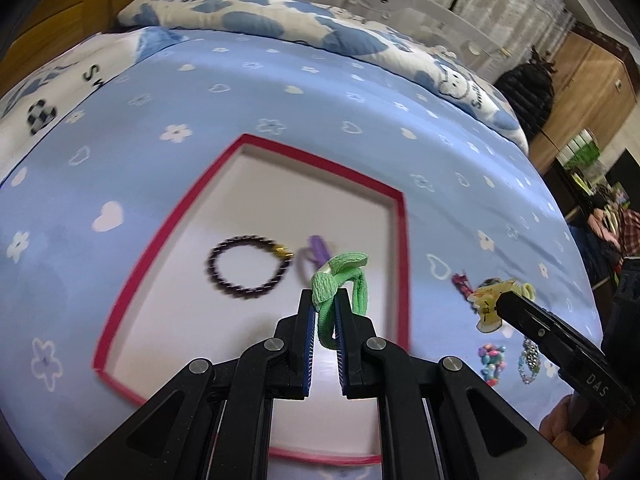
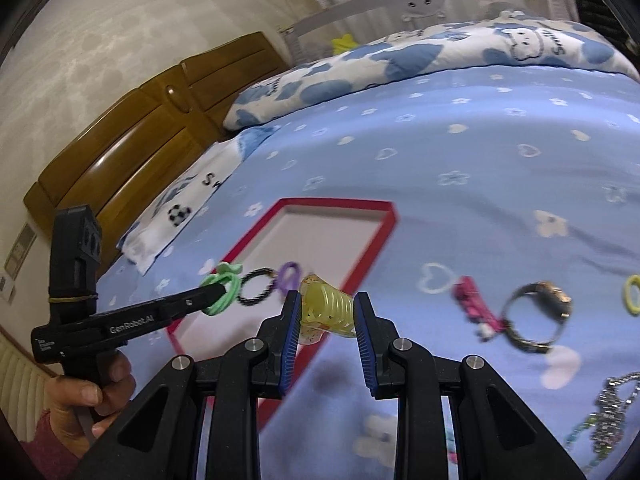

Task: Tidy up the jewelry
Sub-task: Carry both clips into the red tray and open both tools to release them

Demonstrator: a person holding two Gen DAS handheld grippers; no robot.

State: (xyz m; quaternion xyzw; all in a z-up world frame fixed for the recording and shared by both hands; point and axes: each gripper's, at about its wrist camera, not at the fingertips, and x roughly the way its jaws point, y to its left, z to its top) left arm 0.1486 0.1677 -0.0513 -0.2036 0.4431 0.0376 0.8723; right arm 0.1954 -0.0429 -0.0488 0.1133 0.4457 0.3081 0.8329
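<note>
My left gripper [image 1: 326,312] is pinched nearly closed on a green fabric hair tie with a bow [image 1: 340,280]; the loop hangs between the blue pads and it hovers over the near part of the shallow red-rimmed tray with the white floor [image 1: 402,240]. My right gripper [image 2: 327,312] has its jaws partway apart and clamped on a translucent yellow plastic claw clip [image 2: 326,308], both pads pressing its sides. It sits above the blue bedsheet printed with hearts and flowers [image 2: 460,140], just off the tray's near-right edge (not over the tray floor yet, as far as I can judge).

In the tray already: a dark beaded bracelet with a gold charm [image 1: 248,268] and a purple hair tie [image 1: 314,254] beside it, both lying flat on the white floor. So two pieces are sorted, two more are in the air.

Left on the sheet, to the right of the tray: a magenta-pink clip [image 2: 476,308], a ring-shaped metal wristwatch [image 2: 534,314], a small yellow-green elastic loop [image 2: 634,294] at the far right edge, a silvery chain [image 2: 612,400] and a multicoloured bead string [image 1: 493,360] with a pale sparkly bead strand [image 1: 529,362] next to it. Some are blurred, so I can't say exactly what they are.

My call: roughly a third to halfway through. Next I'd drop the green tie near the purple one, then bring the claw clip over the rim and release. At least five or six loose items remain after that.
</note>
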